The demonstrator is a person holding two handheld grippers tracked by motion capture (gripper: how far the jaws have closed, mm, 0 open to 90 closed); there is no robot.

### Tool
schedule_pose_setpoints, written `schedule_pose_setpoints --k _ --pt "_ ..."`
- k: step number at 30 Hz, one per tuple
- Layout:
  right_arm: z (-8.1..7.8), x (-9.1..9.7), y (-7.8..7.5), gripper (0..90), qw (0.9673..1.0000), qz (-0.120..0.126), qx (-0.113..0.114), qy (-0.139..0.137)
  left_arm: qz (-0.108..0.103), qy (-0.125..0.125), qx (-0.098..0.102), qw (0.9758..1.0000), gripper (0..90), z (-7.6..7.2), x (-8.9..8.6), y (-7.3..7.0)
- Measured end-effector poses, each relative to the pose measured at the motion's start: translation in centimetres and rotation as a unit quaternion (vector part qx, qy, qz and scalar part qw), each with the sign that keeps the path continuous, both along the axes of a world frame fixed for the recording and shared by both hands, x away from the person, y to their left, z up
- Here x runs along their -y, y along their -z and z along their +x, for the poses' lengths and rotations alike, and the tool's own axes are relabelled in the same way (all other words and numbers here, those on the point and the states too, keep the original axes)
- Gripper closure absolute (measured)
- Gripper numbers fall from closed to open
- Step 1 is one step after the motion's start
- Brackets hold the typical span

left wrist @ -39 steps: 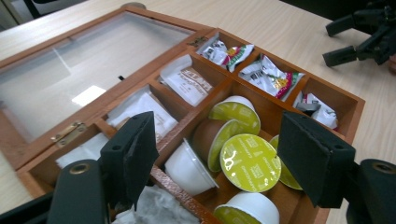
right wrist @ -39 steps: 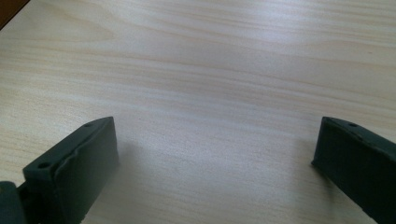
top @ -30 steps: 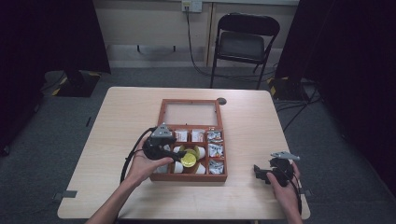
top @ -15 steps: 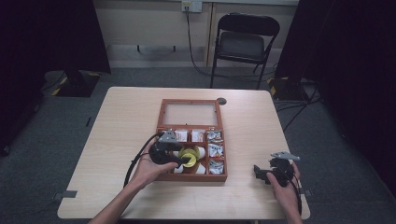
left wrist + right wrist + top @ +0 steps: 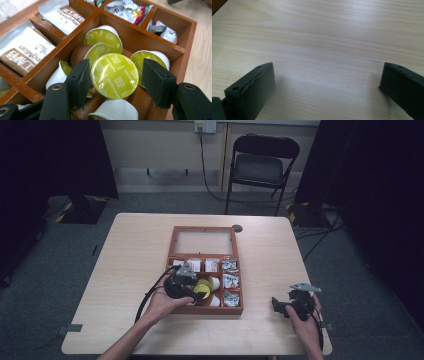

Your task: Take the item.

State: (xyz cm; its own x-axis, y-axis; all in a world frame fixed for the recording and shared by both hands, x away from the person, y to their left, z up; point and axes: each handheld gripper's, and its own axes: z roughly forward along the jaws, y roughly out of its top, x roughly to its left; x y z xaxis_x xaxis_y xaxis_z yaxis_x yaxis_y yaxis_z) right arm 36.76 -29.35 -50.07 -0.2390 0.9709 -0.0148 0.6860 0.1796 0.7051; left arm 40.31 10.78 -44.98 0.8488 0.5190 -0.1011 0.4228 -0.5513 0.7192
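While the left hand hangs over the wooden box, the scene reads as follows.

Left gripper point(image 5: 115, 80): its jaws have just been closing and now clamp a capsule, one black pad against the rim at 9 o'clock and the other at 3 o'clock in the left gripper view; in the high view this gripper point(image 5: 186, 285) sits over the box's near-left part.

Held capsule point(image 5: 114, 75): a coffee capsule with a yellow-green foil lid printed "cappuccino", lid tilted toward the camera, in a lower compartment of the box among others of its kind.

Other capsules: one point(image 5: 103, 39) lies at 12 o'clock of the held one, another point(image 5: 150, 62) at 3 o'clock partly behind the pad, a white-bodied one point(image 5: 113, 112) at 6 o'clock.

Wooden box point(image 5: 172, 251): a reddish divided box near the table's middle, its glass-paned lid open at 12 o'clock.

Sachets: silver-and-brown packets point(image 5: 23, 53) fill the compartments at 10 o'clock of the held capsule; foil packets point(image 5: 130, 10) lie at 1 o'clock.

Right gripper point(image 5: 287, 306): held low at 3 o'clock of the box, well apart from it; the right gripper view shows its jaws wide, with bare table point(image 5: 324, 45) between them.
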Motion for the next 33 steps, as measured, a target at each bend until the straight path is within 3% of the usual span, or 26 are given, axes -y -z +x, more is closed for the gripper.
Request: schedule_pose_setpoints --k 3,14,18,25,33 --pt "0.0 0.0 0.0 0.0 1.0 0.0 0.0 0.0 0.015 0.004 -0.007 0.9999 38.4 0.1 0.3 0.3" --pt "0.0 0.0 0.0 0.0 1.0 0.0 0.0 0.0 0.032 0.013 -0.016 0.9993 35.1 0.2 1.0 0.9" --pt "0.0 0.0 0.0 0.0 1.0 0.0 0.0 0.0 0.039 0.01 -0.006 0.9992 35.0 0.0 1.2 0.9" --pt "0.0 0.0 0.0 0.0 1.0 0.0 0.0 0.0 0.064 0.025 -0.009 0.9976 34.9 -0.1 1.9 1.3" --pt "-0.1 0.0 0.0 0.0 1.0 -0.001 0.0 0.0 0.069 0.017 -0.02 0.9973 37.2 0.1 2.0 1.5"
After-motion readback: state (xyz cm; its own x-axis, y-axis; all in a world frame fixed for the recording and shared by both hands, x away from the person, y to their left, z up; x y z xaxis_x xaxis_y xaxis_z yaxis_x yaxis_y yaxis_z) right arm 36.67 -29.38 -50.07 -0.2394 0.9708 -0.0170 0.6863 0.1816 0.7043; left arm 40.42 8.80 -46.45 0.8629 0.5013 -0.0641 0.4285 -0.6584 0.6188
